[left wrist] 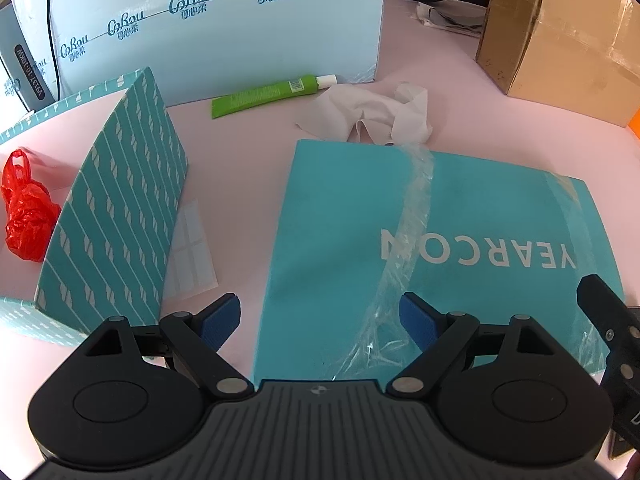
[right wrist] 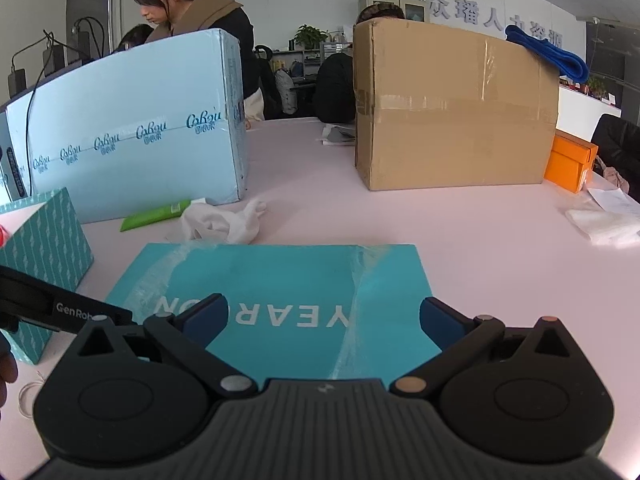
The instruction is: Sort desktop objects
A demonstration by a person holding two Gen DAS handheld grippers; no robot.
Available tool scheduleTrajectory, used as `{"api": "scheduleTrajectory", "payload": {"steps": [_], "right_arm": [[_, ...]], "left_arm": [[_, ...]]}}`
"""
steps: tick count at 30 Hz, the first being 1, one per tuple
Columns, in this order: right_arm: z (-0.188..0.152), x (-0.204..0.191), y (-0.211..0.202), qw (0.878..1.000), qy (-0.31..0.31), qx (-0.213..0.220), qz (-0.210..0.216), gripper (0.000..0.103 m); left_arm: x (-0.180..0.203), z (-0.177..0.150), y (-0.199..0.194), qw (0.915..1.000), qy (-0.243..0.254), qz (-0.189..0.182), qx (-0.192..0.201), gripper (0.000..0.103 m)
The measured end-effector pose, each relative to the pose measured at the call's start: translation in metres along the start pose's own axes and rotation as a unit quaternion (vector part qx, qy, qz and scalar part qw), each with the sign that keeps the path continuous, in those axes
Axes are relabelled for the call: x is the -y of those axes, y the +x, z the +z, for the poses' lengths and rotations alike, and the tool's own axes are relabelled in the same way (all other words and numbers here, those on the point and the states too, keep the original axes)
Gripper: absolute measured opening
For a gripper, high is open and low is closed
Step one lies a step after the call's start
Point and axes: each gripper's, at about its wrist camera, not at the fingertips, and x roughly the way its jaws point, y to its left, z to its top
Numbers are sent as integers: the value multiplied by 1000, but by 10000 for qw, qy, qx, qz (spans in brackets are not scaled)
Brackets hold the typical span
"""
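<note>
A flat teal box lid marked YEARCON (left wrist: 340, 232) lies on the pink table with strips of clear tape across it; it also shows in the right wrist view (right wrist: 280, 276). Beyond it lie a crumpled white tissue (left wrist: 372, 112) (right wrist: 224, 220) and a green tube with a white cap (left wrist: 268, 94) (right wrist: 156, 214). An open teal patterned box (left wrist: 116, 208) (right wrist: 40, 240) stands at the left with a red plastic bag (left wrist: 26, 208) inside. My left gripper (left wrist: 320, 320) is open and empty over the lid's near left edge. My right gripper (right wrist: 320, 320) is open and empty over the lid.
A large light-blue Cobou carton (left wrist: 224, 28) (right wrist: 128, 128) stands at the back left, a brown cardboard box (left wrist: 560, 28) (right wrist: 456, 108) at the back right. A white label sheet (left wrist: 192, 248) lies beside the patterned box. An orange box (right wrist: 570, 160) and plastic wrap (right wrist: 604, 220) lie far right. People sit behind.
</note>
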Motion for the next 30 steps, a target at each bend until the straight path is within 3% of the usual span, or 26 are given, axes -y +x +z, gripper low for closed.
{"api": "scheduleTrajectory", "payload": {"steps": [30], "right_arm": [[8, -2, 37, 9996, 175, -236, 38, 103]], "left_arm": [[-3, 11, 10, 9991, 54, -392, 121, 85]]}}
